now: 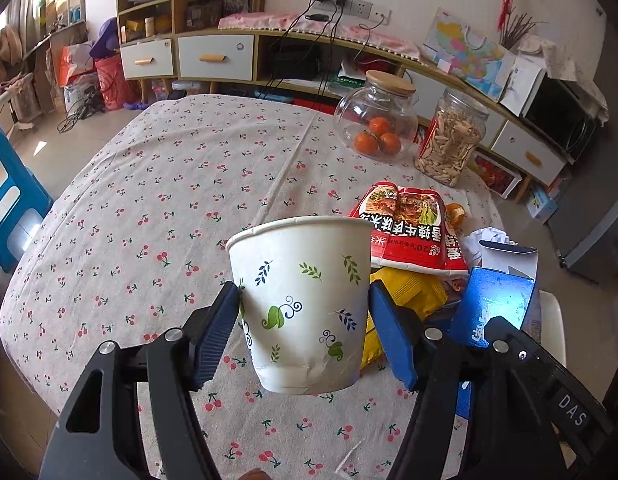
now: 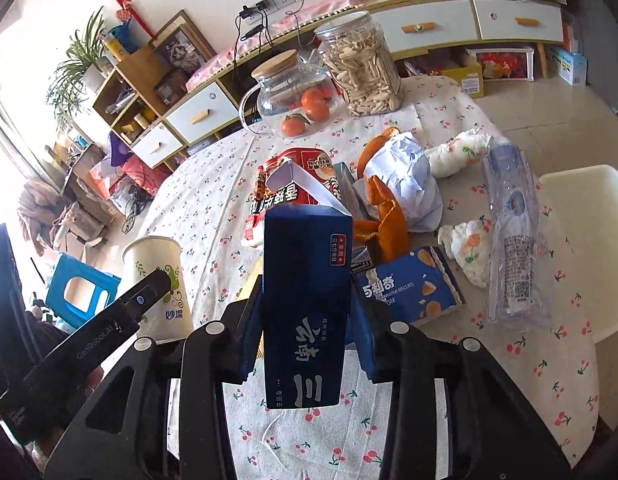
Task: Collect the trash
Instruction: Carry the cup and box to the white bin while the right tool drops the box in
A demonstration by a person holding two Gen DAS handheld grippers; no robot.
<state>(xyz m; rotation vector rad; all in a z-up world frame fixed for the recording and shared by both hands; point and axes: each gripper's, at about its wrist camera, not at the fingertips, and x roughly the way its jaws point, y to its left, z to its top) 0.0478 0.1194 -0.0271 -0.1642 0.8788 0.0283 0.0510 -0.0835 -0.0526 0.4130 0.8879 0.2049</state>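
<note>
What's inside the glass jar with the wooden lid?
The glass jar holds three oranges on its bottom, seen through the wall; its wooden lid is on. Anything behind the oranges is hidden.

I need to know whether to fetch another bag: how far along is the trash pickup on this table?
Early. Nothing looks binned yet. In hand: the left gripper clamps a paper cup, and the right gripper grips a dark blue carton, lifted off the tablecloth. Left on the table: red noodle wrapper, biscuit box, crushed plastic bottle, crumpled paper, orange peel and tissues.
</note>
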